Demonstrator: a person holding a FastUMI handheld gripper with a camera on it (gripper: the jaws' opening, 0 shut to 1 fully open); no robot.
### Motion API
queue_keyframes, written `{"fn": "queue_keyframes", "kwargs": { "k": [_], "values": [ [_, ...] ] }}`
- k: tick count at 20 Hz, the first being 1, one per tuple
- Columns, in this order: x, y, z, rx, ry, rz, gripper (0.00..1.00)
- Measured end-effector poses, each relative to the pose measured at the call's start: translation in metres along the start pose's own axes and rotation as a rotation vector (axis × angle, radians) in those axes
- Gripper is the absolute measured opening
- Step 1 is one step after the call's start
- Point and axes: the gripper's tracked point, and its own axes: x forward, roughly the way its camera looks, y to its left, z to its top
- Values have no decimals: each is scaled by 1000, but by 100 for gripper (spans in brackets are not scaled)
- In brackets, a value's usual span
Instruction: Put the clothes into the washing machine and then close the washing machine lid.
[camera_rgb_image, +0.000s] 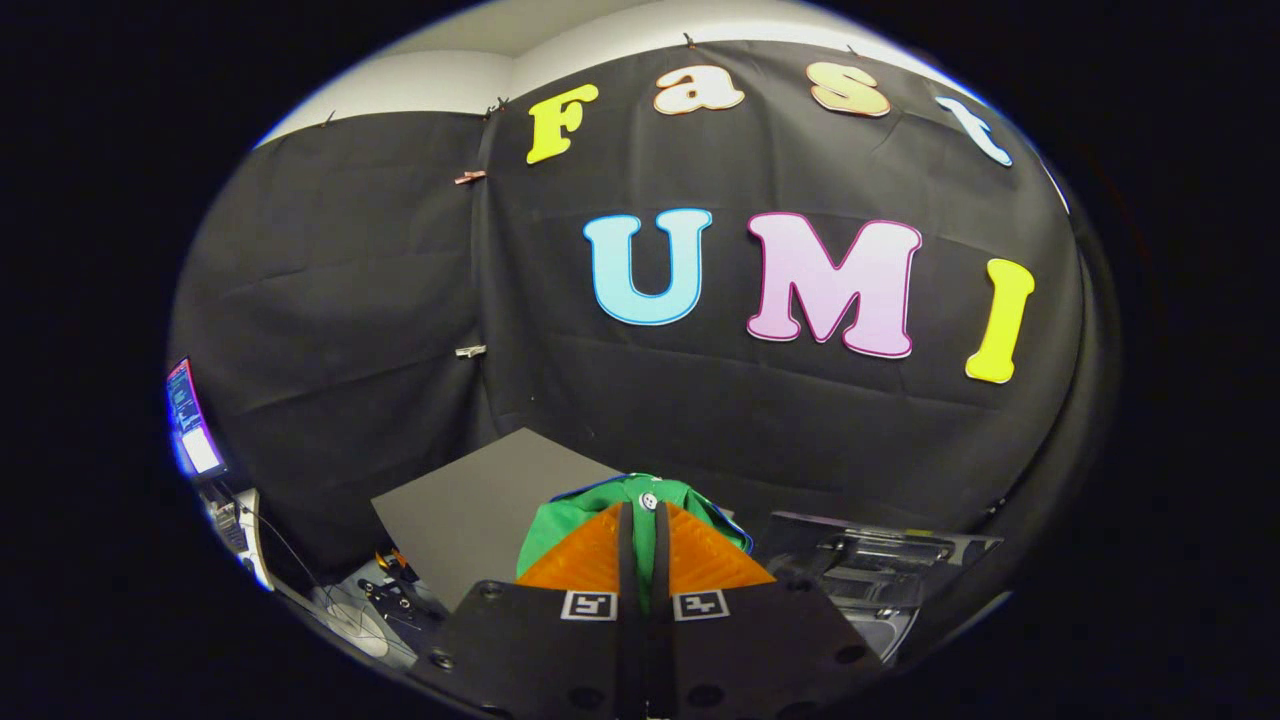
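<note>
Green garment with blue trim; grey board.

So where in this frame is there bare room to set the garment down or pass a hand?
The gripper is shut on the green cloth garment. The flat dark grey board beside the garment, under the black cloth wall, is bare. It is crowded by the cables and small gear below that board, and around the dark machine part opposite.

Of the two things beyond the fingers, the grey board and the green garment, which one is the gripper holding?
The green garment: the gripper is shut on it, cloth bunched between the fingers. The grey board lies apart, behind it.
</note>
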Motion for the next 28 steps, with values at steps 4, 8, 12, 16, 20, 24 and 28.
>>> {"fn": "queue_keyframes", "kwargs": {
  "k": [4,8,12,16,20,24,28],
  "values": [
    [-32,-45,3,23,-33,58,6],
    [-51,-101,-10,-7,-13,47,6],
    [-61,-141,-19,23,-26,9,6],
    [-61,-165,-48,70,16,-33,6],
    [-61,-179,-69,79,50,-54,6],
    [-51,-192,-90,108,78,-89,6],
    [-31,-206,-123,169,133,-128,6]
  ]
}}
